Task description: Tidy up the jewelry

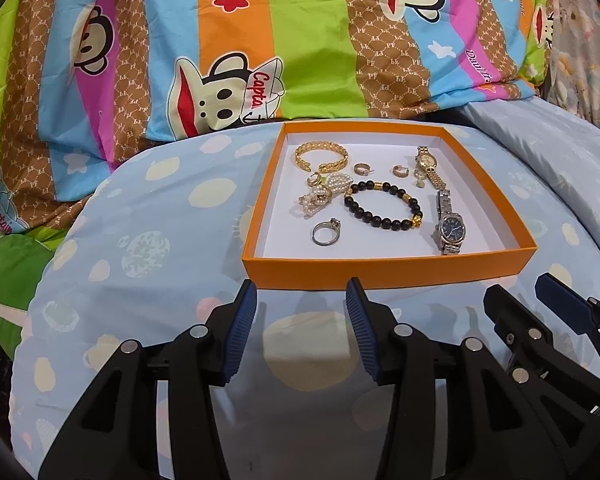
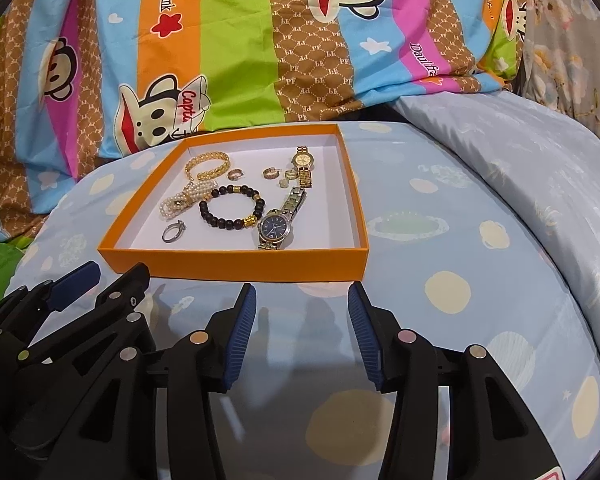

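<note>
Orange tray point(image 1: 384, 272) sits on the blue bedspread point(image 1: 140, 280), containing a black bead bracelet point(image 1: 382, 208), silver ring point(image 1: 326, 232), gold bangle point(image 1: 321, 157) and two watches. Left gripper point(image 1: 301, 300) and right gripper point(image 2: 302, 304) hover before it, jaws spread, empty.

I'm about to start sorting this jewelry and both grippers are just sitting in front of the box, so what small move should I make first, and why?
Probably ease the right gripper forward over the orange box's near wall toward the blue-faced watch. Both grippers are open and empty, short of the box, and that watch lies nearest the front on the right gripper's side, apart from the black bead bracelet.
</note>
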The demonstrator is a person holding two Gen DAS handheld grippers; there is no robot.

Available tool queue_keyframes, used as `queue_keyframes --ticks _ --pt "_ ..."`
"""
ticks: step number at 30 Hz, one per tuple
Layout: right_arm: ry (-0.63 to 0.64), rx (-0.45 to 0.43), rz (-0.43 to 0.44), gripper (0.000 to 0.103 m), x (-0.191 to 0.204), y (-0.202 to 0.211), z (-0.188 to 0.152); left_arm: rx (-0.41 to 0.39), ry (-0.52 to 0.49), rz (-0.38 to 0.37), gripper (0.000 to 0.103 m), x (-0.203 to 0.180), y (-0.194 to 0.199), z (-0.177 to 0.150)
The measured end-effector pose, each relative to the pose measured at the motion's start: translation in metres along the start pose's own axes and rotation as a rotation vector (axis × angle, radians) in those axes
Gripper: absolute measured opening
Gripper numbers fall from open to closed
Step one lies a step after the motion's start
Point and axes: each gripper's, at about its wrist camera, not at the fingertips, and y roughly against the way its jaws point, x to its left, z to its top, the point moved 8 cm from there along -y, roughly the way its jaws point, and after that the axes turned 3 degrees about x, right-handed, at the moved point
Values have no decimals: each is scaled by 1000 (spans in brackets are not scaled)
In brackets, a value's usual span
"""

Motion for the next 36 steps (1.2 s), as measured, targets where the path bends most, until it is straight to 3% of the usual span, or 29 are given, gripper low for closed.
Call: queue_keyframes --ticks 36 --pt "1 -3 -14 48 -2 1 1 7 0 12 49 0 -2 0"
